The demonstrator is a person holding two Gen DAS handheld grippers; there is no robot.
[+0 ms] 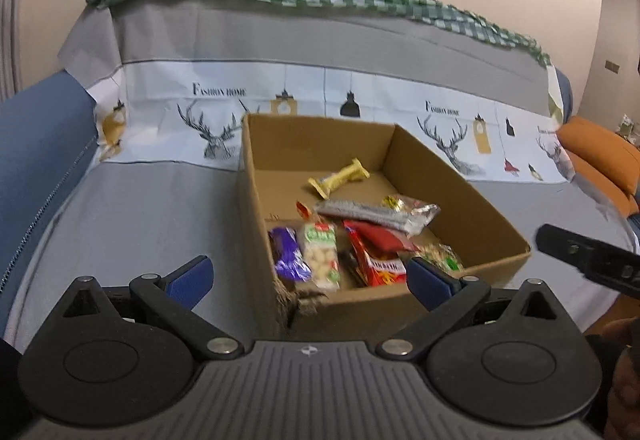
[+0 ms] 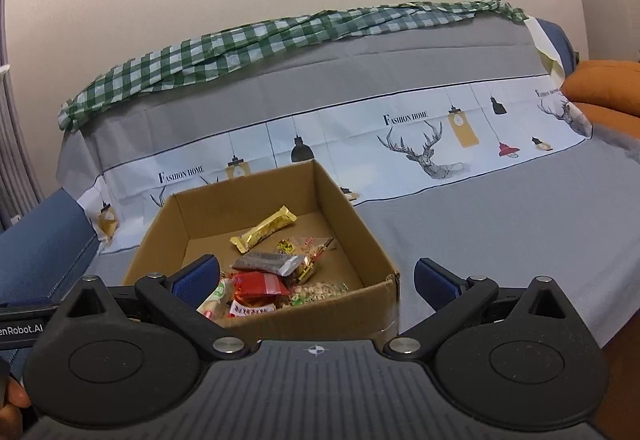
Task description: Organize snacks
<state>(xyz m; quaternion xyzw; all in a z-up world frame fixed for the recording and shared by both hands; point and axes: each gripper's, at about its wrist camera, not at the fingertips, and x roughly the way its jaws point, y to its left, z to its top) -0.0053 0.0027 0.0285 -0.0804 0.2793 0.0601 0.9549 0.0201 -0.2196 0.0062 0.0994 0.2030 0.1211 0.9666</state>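
Snacks sit loose in the open cardboard box [image 1: 460, 176] on the grey sofa cover [image 1: 140, 208]. Inside the box, left to right: purple packet [image 1: 289, 254], green-label nut bag [image 1: 322, 256], red packets [image 1: 376, 256], silver pouch [image 1: 376, 215]; gold bar [image 1: 339, 182] toward the box's far wall. Left tool [image 1: 308, 276] over the box's near edge, spread wide, empty. Right tool [image 2: 316, 280] near the box's right corner, also spread, empty.

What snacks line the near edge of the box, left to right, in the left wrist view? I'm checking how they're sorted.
Purple foil packet → clear bag of pale round snacks with green label → red and orange printed packet → clear bag of nuts.
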